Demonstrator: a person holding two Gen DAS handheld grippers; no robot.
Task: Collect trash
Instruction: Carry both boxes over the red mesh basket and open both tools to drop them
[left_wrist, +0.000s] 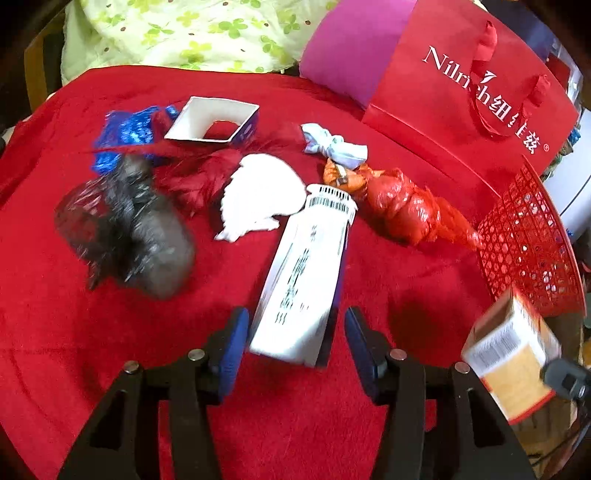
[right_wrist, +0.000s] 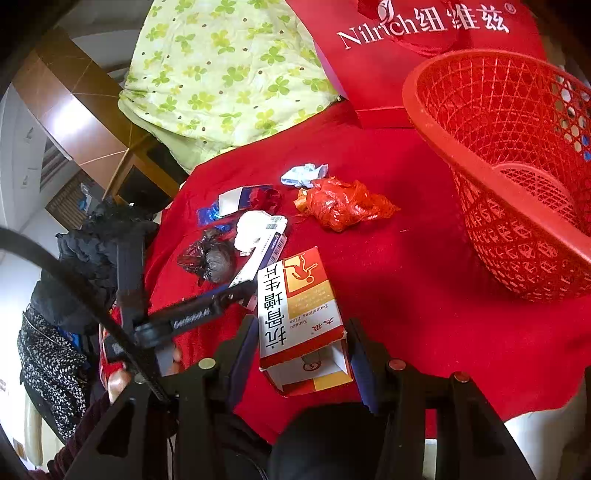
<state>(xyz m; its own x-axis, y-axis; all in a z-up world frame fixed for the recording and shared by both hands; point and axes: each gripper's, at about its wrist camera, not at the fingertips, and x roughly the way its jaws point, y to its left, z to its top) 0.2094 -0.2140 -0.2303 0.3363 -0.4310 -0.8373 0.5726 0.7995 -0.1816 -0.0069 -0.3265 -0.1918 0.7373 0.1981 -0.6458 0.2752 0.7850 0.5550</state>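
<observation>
Your left gripper (left_wrist: 293, 345) stood with jaws wide around a long white carton (left_wrist: 304, 273) on the red worktop (left_wrist: 406, 288), pads apart from it; your right gripper (right_wrist: 303, 360) clamped an orange medicine box (right_wrist: 299, 314), near the red basket (right_wrist: 517, 184); both cartons looked light and crushable; hold across the long sides.

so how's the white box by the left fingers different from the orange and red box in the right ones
The white box is long, slim, and lies on the red cloth between the left gripper's open fingers, which do not touch it. The orange and red box is shorter, wider, and clamped in the right gripper with its near end open. Both are printed cardboard cartons.
</observation>
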